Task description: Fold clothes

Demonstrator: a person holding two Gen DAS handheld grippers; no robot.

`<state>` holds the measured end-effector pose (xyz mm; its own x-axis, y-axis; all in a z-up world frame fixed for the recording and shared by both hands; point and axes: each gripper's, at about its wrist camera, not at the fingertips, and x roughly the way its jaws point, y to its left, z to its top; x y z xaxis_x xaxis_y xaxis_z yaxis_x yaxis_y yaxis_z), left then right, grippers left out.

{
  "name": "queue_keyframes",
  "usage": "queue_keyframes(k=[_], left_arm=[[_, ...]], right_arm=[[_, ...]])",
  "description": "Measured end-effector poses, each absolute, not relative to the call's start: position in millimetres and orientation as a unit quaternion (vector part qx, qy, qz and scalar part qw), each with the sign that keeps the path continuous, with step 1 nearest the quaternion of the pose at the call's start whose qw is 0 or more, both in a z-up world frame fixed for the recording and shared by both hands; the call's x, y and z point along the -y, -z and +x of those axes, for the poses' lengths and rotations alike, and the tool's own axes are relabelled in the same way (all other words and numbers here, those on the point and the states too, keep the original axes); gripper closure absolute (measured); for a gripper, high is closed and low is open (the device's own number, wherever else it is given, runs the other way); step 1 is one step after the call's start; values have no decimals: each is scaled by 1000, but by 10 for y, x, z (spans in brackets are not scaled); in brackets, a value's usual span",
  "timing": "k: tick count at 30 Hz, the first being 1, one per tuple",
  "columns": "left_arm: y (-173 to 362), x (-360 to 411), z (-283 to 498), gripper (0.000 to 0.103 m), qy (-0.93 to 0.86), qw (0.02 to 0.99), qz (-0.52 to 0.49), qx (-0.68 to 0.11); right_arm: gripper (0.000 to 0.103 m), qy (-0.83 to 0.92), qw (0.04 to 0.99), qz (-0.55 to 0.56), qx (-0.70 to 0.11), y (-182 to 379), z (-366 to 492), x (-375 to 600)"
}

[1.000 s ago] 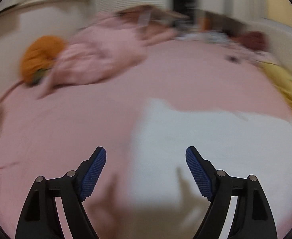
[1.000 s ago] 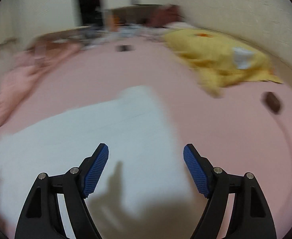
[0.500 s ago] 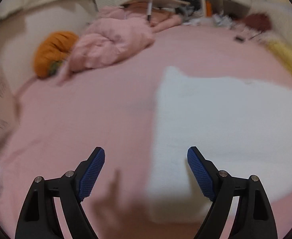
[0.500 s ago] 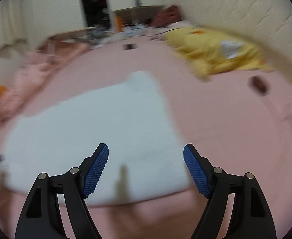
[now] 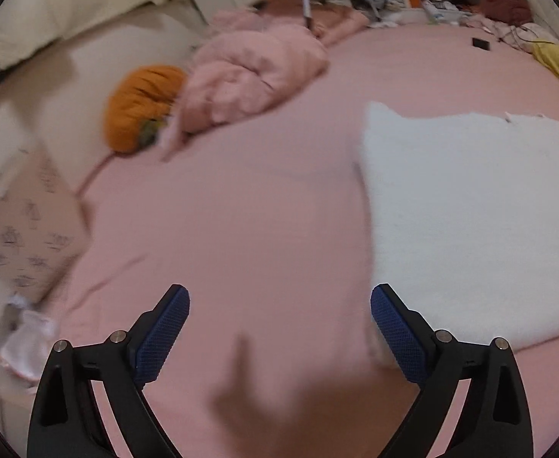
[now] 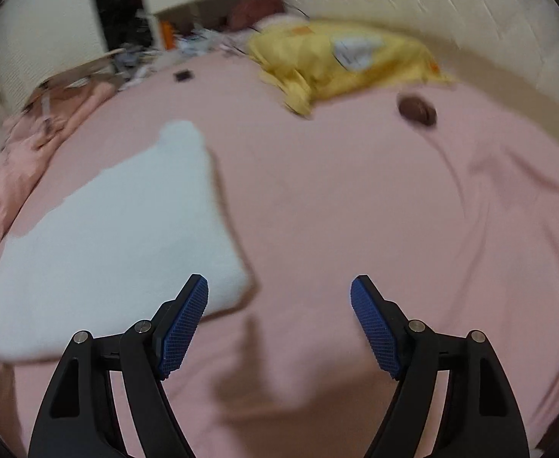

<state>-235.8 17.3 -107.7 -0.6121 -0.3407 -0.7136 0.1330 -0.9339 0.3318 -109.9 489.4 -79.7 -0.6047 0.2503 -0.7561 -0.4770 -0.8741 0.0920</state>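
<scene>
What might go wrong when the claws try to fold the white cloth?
Both the left gripper and the right gripper are open and empty, each over bare pink sheet beside the white cloth. A grab from here might pinch the sheet instead. The cloth looks thick and soft, so one layer may slip out. The views are blurry, so aim could be off.
</scene>
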Motion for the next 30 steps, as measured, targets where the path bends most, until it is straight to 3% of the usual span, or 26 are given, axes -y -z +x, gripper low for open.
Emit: queue_keyframes(k=[7,11,17,30], left_arm=[[773,-260,-1665,6,897,22,441,1],[928,-476,-1099,4,883,-43,466,-50],[1497,-647,-373,4,869,-59,490,-12],[1390,-539,-311,4,874,-55,482,-25]], right_arm=[[25,-912,118,-384,-86,560,-727,-3883],[25,-913,95,-392,-59,654,-463,-3419],[25,-910,77,-407,-12,946,8,-2983],[25,-921,76,-382,-1,839,298,-2913]])
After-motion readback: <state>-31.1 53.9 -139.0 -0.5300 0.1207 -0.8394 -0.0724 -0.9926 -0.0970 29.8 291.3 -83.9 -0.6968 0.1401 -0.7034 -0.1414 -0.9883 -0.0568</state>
